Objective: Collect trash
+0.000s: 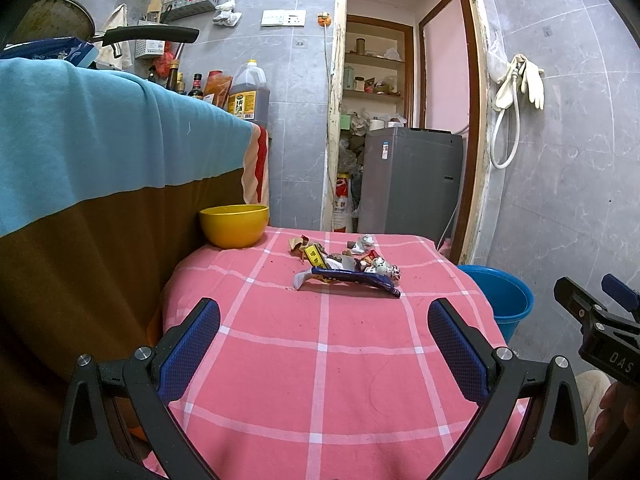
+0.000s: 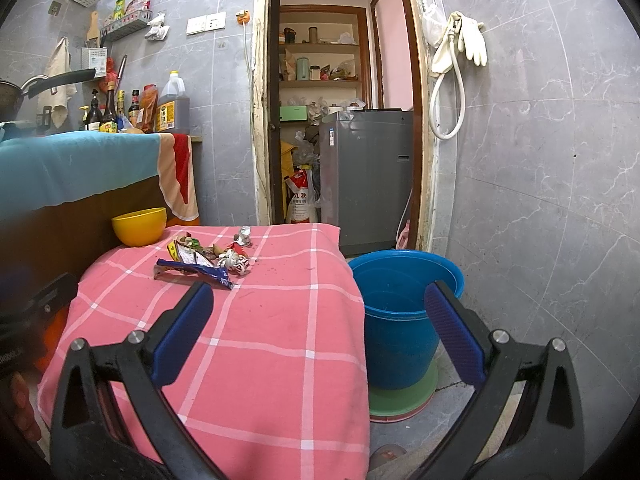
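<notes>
A heap of trash (image 1: 344, 264) lies on the far part of the pink checked cloth (image 1: 320, 360): a long blue wrapper (image 1: 352, 279), a yellow packet (image 1: 314, 256) and crumpled foil bits. It also shows in the right wrist view (image 2: 208, 258). A blue bucket (image 2: 400, 316) stands on the floor right of the table. My left gripper (image 1: 324, 328) is open and empty, short of the heap. My right gripper (image 2: 320, 312) is open and empty, over the table's right edge near the bucket.
A yellow bowl (image 1: 234, 226) sits at the table's far left corner, beside a taller counter under a teal cloth (image 1: 100, 140) with bottles. A doorway (image 2: 340, 120) with a grey washing machine lies behind. Tiled wall on the right.
</notes>
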A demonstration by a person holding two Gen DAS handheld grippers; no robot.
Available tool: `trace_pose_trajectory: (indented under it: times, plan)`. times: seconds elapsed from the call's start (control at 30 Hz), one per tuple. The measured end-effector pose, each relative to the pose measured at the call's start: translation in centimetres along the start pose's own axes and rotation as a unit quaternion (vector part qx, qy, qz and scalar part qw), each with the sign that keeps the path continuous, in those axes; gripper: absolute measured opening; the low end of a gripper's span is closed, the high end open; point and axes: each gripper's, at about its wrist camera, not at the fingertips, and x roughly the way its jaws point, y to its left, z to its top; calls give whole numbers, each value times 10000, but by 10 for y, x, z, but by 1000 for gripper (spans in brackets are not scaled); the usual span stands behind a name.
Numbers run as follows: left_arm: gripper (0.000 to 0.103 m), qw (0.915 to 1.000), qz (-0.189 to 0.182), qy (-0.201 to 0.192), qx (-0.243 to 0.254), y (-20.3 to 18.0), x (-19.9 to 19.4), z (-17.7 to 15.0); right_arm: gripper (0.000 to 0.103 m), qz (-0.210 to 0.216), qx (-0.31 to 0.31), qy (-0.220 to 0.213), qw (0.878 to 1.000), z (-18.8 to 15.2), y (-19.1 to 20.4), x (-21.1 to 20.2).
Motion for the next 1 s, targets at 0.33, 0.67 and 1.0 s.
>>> trace_pose_trajectory:
  times: [0.33,0.67,1.0]
  plan:
    - [102,10000,11,-12,-55,4,3,5,103,32,-18,-23,10000,9,3,-3]
    - [102,9999,48,-99,-127,5,15,20,103,110,-4,-193,9998,21,3,7]
    - [102,9993,105,-208,-292,7,45,45,103,257,-97,-555,9981,50,2,38]
